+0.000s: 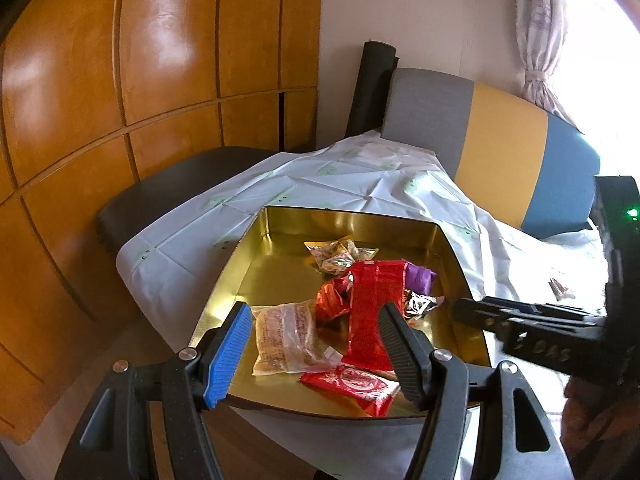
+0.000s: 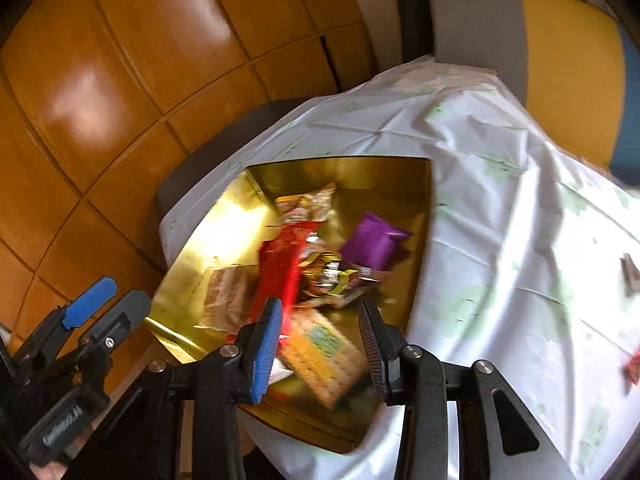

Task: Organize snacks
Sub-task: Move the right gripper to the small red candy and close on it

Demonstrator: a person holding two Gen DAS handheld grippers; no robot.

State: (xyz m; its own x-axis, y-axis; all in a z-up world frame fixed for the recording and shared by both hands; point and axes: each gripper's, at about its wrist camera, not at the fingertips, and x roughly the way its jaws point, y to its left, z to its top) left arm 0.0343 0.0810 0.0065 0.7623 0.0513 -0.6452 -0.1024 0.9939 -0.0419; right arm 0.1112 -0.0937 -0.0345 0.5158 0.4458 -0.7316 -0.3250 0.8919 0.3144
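A gold tin (image 1: 280, 272) stands on the white tablecloth and holds several snacks: a clear packet of brown biscuits (image 1: 286, 334), a long red packet (image 1: 370, 316), a small red packet (image 1: 354, 388) and a purple packet (image 1: 420, 280). My left gripper (image 1: 316, 344) hovers open over the tin's near edge, its pads apart from the snacks below. In the blurred right wrist view my right gripper (image 2: 320, 354) is shut on a yellow cracker packet (image 2: 326, 354) above the tin's (image 2: 192, 280) near right corner. The right gripper (image 1: 460, 306) also reaches in from the right in the left wrist view.
The tablecloth (image 2: 500, 240) drapes over a small table. Two loose snacks (image 2: 630, 272) lie on it at the right. A grey, yellow and blue chair back (image 1: 500, 132) stands behind, and a dark seat (image 1: 168, 196) at the left. Wooden cabinet doors (image 1: 120, 80) fill the left.
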